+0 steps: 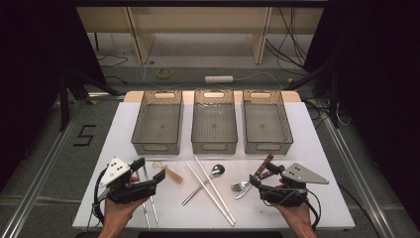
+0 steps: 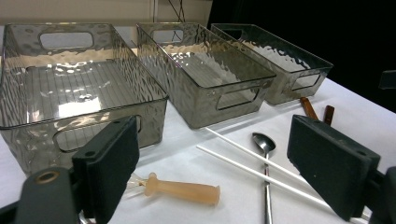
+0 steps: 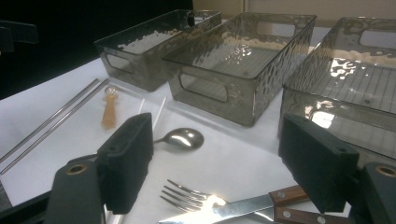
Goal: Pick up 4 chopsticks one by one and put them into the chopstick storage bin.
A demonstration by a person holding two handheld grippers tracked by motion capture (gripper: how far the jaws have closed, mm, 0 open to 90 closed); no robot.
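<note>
Three smoky translucent plastic bins point(image 1: 214, 130) with rippled glossy walls; polished metal spoon point(image 1: 216, 171) and forks point(image 3: 187, 196) with riveted wooden handles; smooth white chopsticks point(image 1: 214, 189); brushed metal chopsticks point(image 3: 51, 122); matt amber plastic handle point(image 2: 184, 189); matt black rubbery fingers point(image 2: 114, 161); matt white desk point(image 1: 307, 148) covering.
</note>
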